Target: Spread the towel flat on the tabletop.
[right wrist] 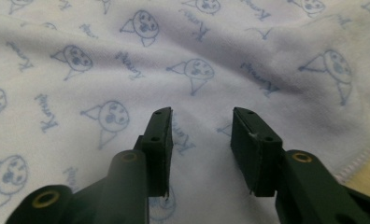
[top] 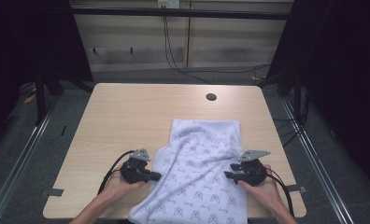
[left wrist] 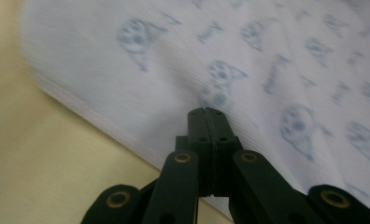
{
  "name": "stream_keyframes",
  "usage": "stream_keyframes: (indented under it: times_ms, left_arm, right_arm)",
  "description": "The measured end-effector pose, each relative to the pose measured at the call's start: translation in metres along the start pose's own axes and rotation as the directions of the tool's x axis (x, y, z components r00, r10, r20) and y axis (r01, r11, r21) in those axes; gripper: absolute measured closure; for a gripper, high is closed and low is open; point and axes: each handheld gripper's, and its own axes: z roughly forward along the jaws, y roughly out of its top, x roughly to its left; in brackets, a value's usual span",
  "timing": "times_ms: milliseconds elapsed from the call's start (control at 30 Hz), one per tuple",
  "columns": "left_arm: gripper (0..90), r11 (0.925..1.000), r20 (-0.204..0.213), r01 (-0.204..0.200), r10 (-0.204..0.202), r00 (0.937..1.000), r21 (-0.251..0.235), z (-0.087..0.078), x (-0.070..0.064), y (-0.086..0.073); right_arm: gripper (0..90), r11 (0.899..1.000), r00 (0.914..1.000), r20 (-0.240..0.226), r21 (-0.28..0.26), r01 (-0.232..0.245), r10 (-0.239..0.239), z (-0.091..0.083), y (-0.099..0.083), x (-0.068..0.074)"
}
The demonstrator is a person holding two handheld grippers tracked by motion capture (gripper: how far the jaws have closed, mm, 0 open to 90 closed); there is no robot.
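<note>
High view: a white towel [top: 199, 172] printed with small blue figures is spread rumpled on the near right part of the table [top: 127, 112], its long axis running away from the person, the near end hanging over the table's front edge. 2 tongs are placed on opposite long sides of it. The left tongs [top: 156, 176] are pointed right, at the towel's left edge; the right tongs [top: 227, 175] are pointed left, over the towel's right part.

Left gripper view: the left tongs [left wrist: 205, 112] are seen pressed together, tips at the hem of the towel [left wrist: 248, 60]; whether cloth is pinched between them cannot be told. Bare table [left wrist: 43, 154] is seen to the left.

Right gripper view: the right tongs [right wrist: 199, 122] are held wide apart, nothing between them, above the towel [right wrist: 127, 60]; a stitched hem is seen at the lower right.

Judged relation: the towel lies between both hands, each about equally near its own side edge, so a 2-sided grasp is likely; the right side is not yet taken.
</note>
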Motion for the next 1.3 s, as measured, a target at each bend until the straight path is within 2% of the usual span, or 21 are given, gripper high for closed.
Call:
stream_keyframes:
  times_ms: [33,100,167,200,267,367,433,467,500,600,633,733,833,867,900,967,1000,1033,1133,1200,1300]
  left_arm:
    - [89.9,1.0000,0.013,0.000,0.000,0.9999,0.004,-0.002,-0.006,-0.005]
    - [87.2,0.9999,0.036,-0.010,0.010,0.9993,-0.002,-0.008,-0.015,-0.012]
    - [76.5,0.9991,0.021,-0.002,0.003,0.9998,-0.042,-0.016,-0.017,-0.012]
    - [73.2,0.9972,0.011,0.009,-0.009,0.9999,-0.075,-0.019,-0.013,-0.010]
    - [64.1,0.9912,-0.054,0.044,-0.051,0.9972,-0.125,-0.020,-0.002,-0.002]
    - [60.0,0.9788,-0.095,0.086,-0.105,0.9900,-0.186,-0.012,0.016,0.012]
    - [66.8,0.9822,-0.085,0.090,-0.105,0.9909,-0.165,0.001,0.019,0.019]
    - [69.2,0.9896,-0.126,0.073,-0.089,0.9881,-0.124,0.009,0.017,0.022]
    - [74.7,0.9955,-0.132,0.047,-0.058,0.9896,-0.083,0.017,0.013,0.024]
    - [90.0,0.9991,-0.111,0.003,-0.008,0.9938,-0.043,0.020,0.002,0.022]
    - [90.0,0.9992,-0.088,0.001,-0.005,0.9961,-0.040,0.018,0.000,0.019]
    - [90.0,0.9998,-0.079,0.002,-0.003,0.9969,-0.022,0.008,-0.011,0.004]
    - [90.0,0.9999,-0.057,0.007,-0.006,0.9984,0.010,-0.005,-0.028,-0.015]
    - [90.0,0.9993,-0.056,-0.017,0.019,0.9983,0.034,-0.011,-0.035,-0.023]
    - [90.0,0.9995,-0.019,-0.003,0.004,0.9998,0.031,-0.015,-0.038,-0.029]
    - [82.8,1.0000,0.012,0.004,-0.004,0.9999,0.008,-0.021,-0.039,-0.036]
    - [80.1,0.9999,0.010,-0.007,0.007,0.9999,-0.012,-0.024,-0.037,-0.035]
    - [78.5,0.9979,0.014,0.009,-0.008,0.9999,-0.065,-0.028,-0.032,-0.030]
    - [74.4,0.9843,-0.012,0.040,-0.043,0.9990,-0.172,-0.035,-0.011,-0.010]
    - [75.3,0.9707,-0.069,0.076,-0.094,0.9932,-0.228,-0.034,0.013,0.008]
    - [79.3,0.9637,-0.110,0.106,-0.136,0.9845,-0.245,-0.023,0.041,0.026]
  right_arm:
    - [77.9,1.000,0.9999,-0.011,0.010,0.005,-0.005,-0.003,-0.002,0.002]
    - [82.6,1.000,0.9995,-0.032,0.015,0.002,-0.001,-0.006,-0.004,0.004]
    - [86.7,1.000,0.9963,-0.085,0.021,-0.008,0.010,-0.013,-0.013,0.008]
    - [87.2,1.000,0.9960,-0.089,0.026,-0.001,0.003,-0.016,-0.015,0.011]
    - [87.5,0.999,0.9954,-0.096,0.036,0.004,-0.001,-0.024,-0.022,0.016]
    - [87.2,0.999,0.9937,-0.112,0.051,0.008,-0.002,-0.033,-0.030,0.025]
    - [86.8,0.998,0.9923,-0.124,0.055,0.014,-0.007,-0.036,-0.035,0.030]
    - [86.6,0.998,0.9915,-0.130,0.057,0.013,-0.005,-0.037,-0.035,0.031]
    - [86.1,0.998,0.9911,-0.133,0.057,0.015,-0.007,-0.037,-0.035,0.031]
    - [85.5,0.998,0.9901,-0.140,0.054,0.017,-0.009,-0.037,-0.036,0.031]
    - [85.4,0.999,0.9894,-0.145,0.053,0.014,-0.006,-0.036,-0.036,0.031]
    - [82.6,0.999,0.9872,-0.159,0.052,0.017,-0.009,-0.036,-0.036,0.032]
    - [81.9,0.998,0.9783,-0.206,0.052,0.028,-0.017,-0.035,-0.037,0.039]
    - [80.8,0.998,0.9773,-0.211,0.056,0.035,-0.022,-0.035,-0.036,0.042]
    - [79.2,0.998,0.9740,-0.225,0.059,0.038,-0.023,-0.035,-0.036,0.045]
    - [74.2,0.998,0.9634,-0.268,0.062,0.027,-0.010,-0.034,-0.034,0.048]
    - [70.9,0.999,0.9557,-0.294,0.050,0.007,0.008,-0.033,-0.032,0.047]
    - [69.9,0.999,0.9552,-0.295,0.045,-0.011,0.024,-0.032,-0.028,0.045]
    - [66.6,0.999,0.9735,-0.227,-0.012,-0.032,0.029,-0.029,-0.011,0.029]
    - [66.3,0.996,0.9835,-0.175,-0.068,-0.059,0.047,-0.023,0.005,0.010]
    - [65.6,0.994,0.9946,-0.087,-0.083,-0.065,0.057,-0.012,0.023,-0.012]
